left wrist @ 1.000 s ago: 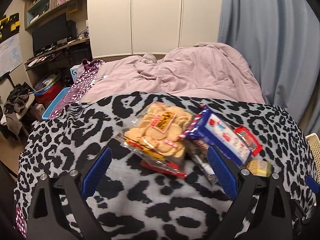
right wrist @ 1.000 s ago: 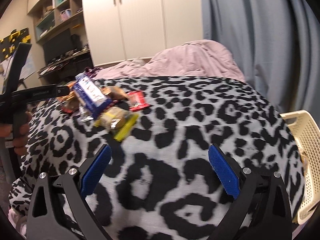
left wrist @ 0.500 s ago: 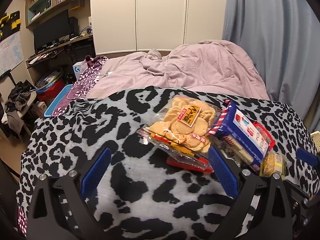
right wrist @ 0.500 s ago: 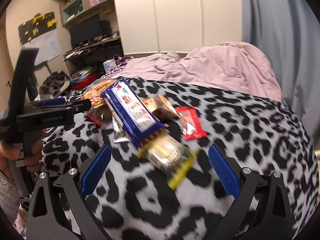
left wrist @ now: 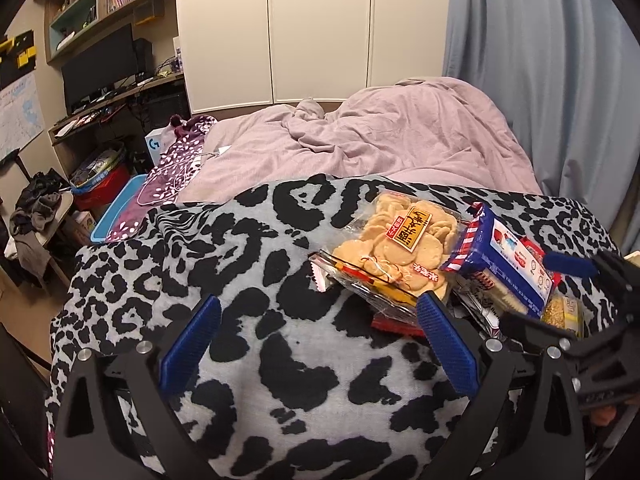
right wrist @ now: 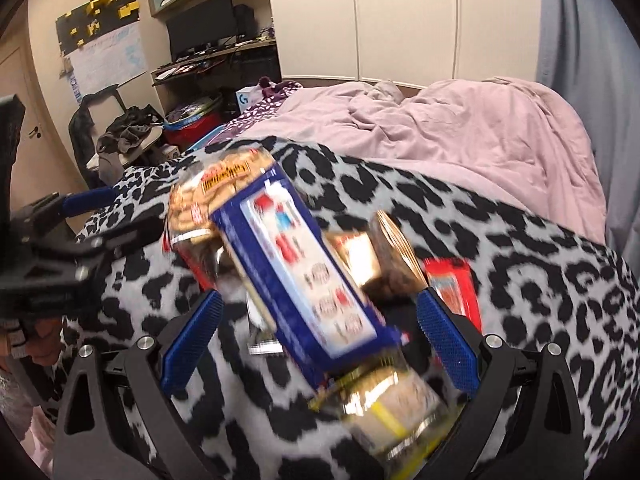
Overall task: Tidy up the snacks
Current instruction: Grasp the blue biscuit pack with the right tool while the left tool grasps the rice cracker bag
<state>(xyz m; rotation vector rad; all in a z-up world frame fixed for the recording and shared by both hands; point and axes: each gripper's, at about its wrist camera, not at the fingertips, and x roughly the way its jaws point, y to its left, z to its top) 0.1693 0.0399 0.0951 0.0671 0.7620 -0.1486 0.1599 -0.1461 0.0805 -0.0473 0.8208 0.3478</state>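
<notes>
A pile of snacks lies on a leopard-print blanket (left wrist: 248, 264). A clear bag of round crackers (left wrist: 396, 248) sits left of a blue-and-white biscuit pack (left wrist: 508, 264); a yellow pack (left wrist: 564, 310) lies beyond it. My left gripper (left wrist: 320, 332) is open and empty, just short of the cracker bag. My right gripper (right wrist: 320, 330) is open, its fingers either side of the blue pack (right wrist: 304, 276), with the yellow pack (right wrist: 396, 412) close below. A brown snack (right wrist: 384, 260) and a red packet (right wrist: 452, 284) lie behind. The right gripper also shows in the left wrist view (left wrist: 576, 280).
A rumpled pink duvet (left wrist: 380, 140) covers the bed behind the blanket. A grey-blue curtain (left wrist: 540, 72) hangs on the right and white wardrobe doors (left wrist: 312, 28) stand at the back. A desk with a monitor (left wrist: 100, 64) and floor clutter are on the left.
My right gripper has moved left and in close to the snack pile, now straddling the blue pack. My left gripper has shifted left, so the pile sits further right in its view.
</notes>
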